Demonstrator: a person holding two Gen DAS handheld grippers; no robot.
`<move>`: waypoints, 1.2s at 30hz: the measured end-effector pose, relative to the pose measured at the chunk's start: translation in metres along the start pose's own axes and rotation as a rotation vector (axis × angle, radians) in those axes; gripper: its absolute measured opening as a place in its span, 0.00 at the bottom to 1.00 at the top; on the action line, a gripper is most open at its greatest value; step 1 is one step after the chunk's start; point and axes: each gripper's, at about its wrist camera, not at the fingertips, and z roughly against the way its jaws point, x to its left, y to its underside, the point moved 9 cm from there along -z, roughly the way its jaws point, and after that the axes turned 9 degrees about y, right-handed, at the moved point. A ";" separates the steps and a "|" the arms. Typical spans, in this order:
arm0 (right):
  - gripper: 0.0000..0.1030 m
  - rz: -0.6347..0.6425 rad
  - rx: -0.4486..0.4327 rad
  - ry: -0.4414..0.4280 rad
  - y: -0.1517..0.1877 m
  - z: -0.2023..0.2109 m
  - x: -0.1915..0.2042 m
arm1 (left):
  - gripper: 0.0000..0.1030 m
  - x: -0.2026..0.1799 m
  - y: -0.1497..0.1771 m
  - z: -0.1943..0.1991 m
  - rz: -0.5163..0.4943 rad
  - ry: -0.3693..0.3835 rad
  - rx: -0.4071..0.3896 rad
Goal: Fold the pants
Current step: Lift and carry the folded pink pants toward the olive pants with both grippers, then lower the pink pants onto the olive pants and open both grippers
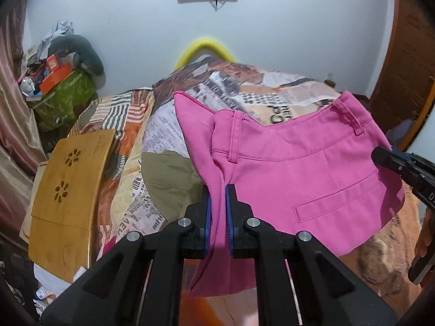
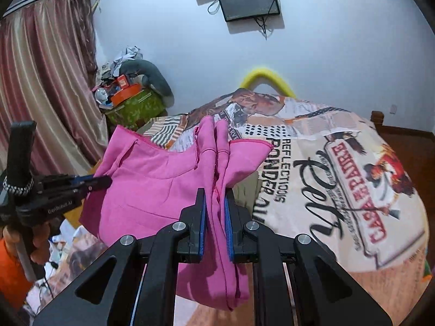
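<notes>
Left tongs (image 1: 218, 190) clamp one bunched edge of the pink pants (image 1: 293, 168); right tongs (image 2: 216, 193) clamp the other side. The pants hang stretched between them above the bed (image 2: 326, 168), a wooden tray (image 1: 68, 190) beyond.

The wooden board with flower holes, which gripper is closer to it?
Left. The left gripper, holding the pink pants, sits just right of the wooden board; the right gripper is across the pants.
</notes>
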 end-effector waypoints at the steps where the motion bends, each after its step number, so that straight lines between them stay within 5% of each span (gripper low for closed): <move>1: 0.10 0.005 0.006 0.002 -0.001 -0.009 0.001 | 0.10 0.005 -0.001 -0.011 -0.008 -0.012 0.007; 6: 0.10 0.046 0.022 0.027 -0.006 -0.055 0.007 | 0.10 0.026 -0.005 -0.057 -0.019 -0.068 0.007; 17: 0.10 0.114 0.091 0.071 0.012 -0.128 0.004 | 0.11 0.062 0.033 -0.137 0.032 -0.035 0.094; 22: 0.12 0.082 0.119 0.069 0.020 -0.133 -0.011 | 0.13 0.073 0.031 -0.134 0.014 -0.131 0.093; 29: 0.40 0.077 0.141 0.146 0.022 -0.111 -0.030 | 0.12 0.092 0.050 -0.117 0.066 -0.123 0.158; 36: 0.40 0.097 0.077 0.134 0.003 -0.053 -0.024 | 0.13 0.075 0.045 -0.049 0.064 -0.086 0.096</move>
